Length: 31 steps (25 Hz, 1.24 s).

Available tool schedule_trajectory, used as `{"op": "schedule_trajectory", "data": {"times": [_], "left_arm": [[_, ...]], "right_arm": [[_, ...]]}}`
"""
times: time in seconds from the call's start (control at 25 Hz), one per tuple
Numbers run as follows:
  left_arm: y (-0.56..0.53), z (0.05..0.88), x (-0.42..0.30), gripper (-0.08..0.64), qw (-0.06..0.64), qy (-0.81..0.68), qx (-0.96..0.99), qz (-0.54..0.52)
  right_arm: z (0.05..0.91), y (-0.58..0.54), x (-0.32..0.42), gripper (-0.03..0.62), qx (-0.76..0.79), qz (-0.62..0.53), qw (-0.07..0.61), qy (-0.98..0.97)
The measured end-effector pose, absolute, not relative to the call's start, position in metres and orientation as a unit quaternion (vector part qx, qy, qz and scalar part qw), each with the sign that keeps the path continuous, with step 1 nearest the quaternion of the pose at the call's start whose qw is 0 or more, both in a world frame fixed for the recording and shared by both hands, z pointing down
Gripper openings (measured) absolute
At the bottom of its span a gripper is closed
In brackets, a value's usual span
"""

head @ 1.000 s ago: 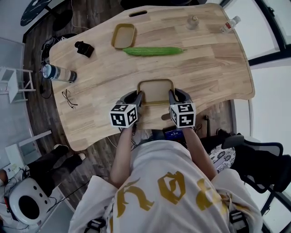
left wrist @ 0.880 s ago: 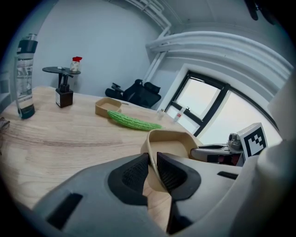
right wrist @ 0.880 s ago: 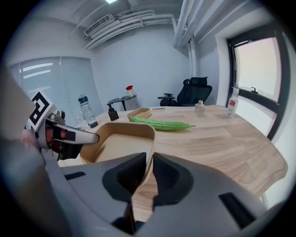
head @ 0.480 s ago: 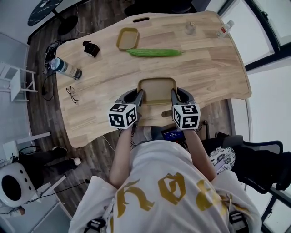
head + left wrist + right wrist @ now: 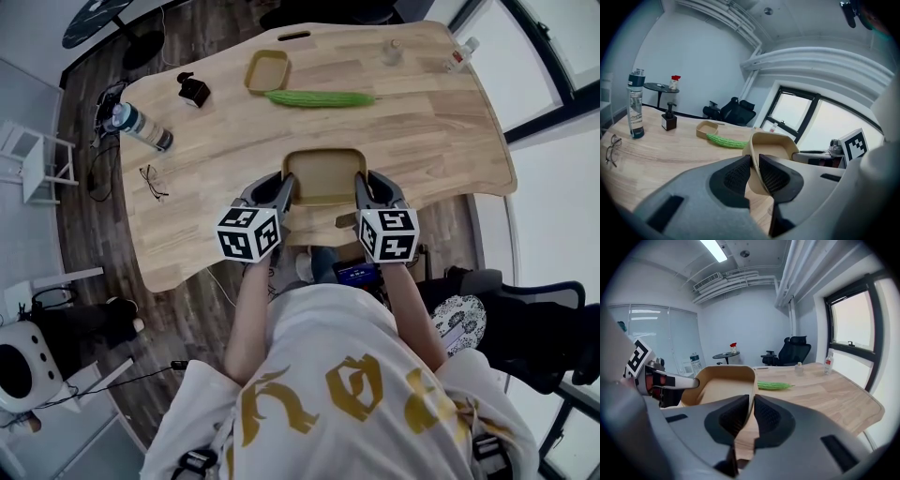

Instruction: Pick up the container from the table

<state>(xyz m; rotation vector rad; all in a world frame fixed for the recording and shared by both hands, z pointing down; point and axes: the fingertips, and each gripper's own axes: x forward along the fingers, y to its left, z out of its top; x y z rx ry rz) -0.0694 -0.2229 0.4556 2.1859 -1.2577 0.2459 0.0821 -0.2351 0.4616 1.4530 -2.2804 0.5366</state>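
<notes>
Wooden table (image 5: pixel 441 131) fills the office floor, and at its 6 o'clock edge the tan container (image 5: pixel 324 175) is held off the tabletop. The left gripper (image 5: pixel 755 161) pinches the container's 9 o'clock wall, jaws narrowly apart with pads pressed on the rim. The right gripper (image 5: pixel 752 401) clamps the 3 o'clock wall, its jaws closing on it. At 12 o'clock from the container lies a green gourd (image 5: pixel 319 98), with a small tray (image 5: pixel 266 71) just beyond.

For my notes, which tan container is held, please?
The larger near container: left tongs grip it, right tongs closing their jaws on it; the smaller container lies untouched.
</notes>
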Motion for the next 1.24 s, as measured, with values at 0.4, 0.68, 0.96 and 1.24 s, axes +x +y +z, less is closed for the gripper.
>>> {"op": "schedule_trajectory", "data": {"times": [0.4, 0.68, 0.96, 1.24], "left_arm": [[-0.213, 0.445, -0.06, 0.061, 0.288, -0.467, 0.83, 0.095], [-0.211, 0.446, -0.055, 0.061, 0.289, -0.463, 0.832, 0.098], [-0.214, 0.448, -0.058, 0.061, 0.293, -0.464, 0.83, 0.098], [-0.219, 0.45, -0.058, 0.061, 0.292, -0.466, 0.83, 0.098]], "right_arm": [[0.453, -0.223, 0.092, 0.032, 0.528, 0.182, 0.181, -0.809], [0.455, -0.22, 0.097, 0.032, 0.53, 0.187, 0.179, -0.807], [0.458, -0.224, 0.093, 0.032, 0.527, 0.19, 0.181, -0.808], [0.46, -0.23, 0.093, 0.032, 0.525, 0.19, 0.18, -0.81]]}}
